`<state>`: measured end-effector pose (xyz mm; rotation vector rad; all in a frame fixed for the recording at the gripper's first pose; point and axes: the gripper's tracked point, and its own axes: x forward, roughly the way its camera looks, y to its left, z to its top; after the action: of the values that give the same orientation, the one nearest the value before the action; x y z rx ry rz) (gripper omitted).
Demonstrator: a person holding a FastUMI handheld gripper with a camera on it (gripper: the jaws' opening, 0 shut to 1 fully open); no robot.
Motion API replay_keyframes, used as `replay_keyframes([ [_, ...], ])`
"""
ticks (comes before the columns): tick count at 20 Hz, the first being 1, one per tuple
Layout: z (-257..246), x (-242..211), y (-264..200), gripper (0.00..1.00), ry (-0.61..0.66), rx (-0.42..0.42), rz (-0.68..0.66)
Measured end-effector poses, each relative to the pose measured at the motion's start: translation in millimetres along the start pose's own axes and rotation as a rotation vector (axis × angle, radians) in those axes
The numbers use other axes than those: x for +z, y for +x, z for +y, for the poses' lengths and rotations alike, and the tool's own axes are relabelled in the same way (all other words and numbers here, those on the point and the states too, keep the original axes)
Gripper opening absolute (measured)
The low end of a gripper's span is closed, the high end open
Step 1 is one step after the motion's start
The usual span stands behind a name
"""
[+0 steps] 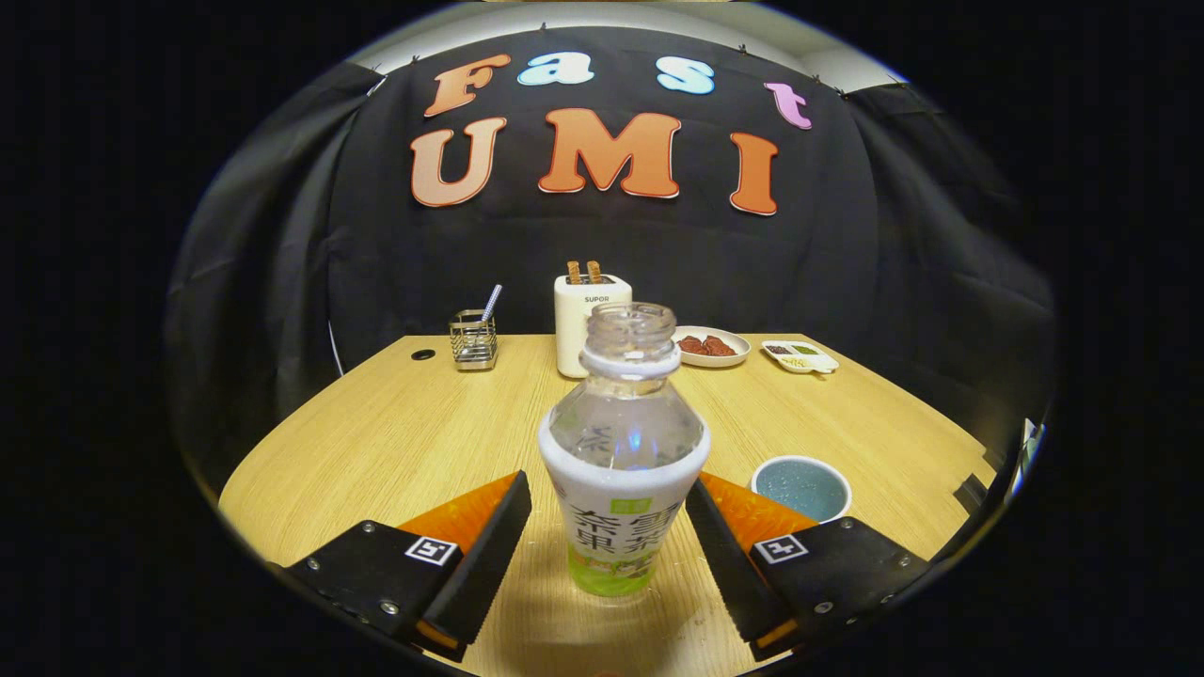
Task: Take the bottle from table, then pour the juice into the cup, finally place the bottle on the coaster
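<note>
An uncapped clear bottle (623, 451) with a white and green label stands upright on the wooden table (395, 432), right between my fingers. My gripper (609, 503) is open: a gap shows between the left finger and the bottle, while the right finger sits close to or just touching its label. A blue-grey cup (801, 487) stands on the table just beyond my right finger, to the right of the bottle.
At the table's back edge stand a white toaster (591, 322) with toast, a metal wire holder (473, 339) with a straw, a plate (711, 347) of reddish food and a small divided dish (800, 356). A cable hole (423, 354) sits at the back left.
</note>
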<state>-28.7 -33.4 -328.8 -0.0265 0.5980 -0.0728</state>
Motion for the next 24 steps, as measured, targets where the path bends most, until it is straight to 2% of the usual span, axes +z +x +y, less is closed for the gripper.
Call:
replay_keyframes([
  [6,3.3,-16.6,6.8,0.99,-0.003,0.001,0.016],
  [7,3.2,-17.3,7.9,0.96,-0.002,-0.002,0.014],
  [8,0.3,-16.6,8.3,0.92,-0.005,-0.009,0.01],
  [11,-1.8,-16.9,8.4,0.65,0.025,-0.017,-0.001],
  [13,-0.9,-17.2,7.3,0.6,0.046,-0.016,0.004],
  [16,4.1,-2.4,2.1,0.6,0.11,0.007,-0.017],
  [24,13.3,42.8,-10.5,0.6,0.436,0.096,-0.087],
])
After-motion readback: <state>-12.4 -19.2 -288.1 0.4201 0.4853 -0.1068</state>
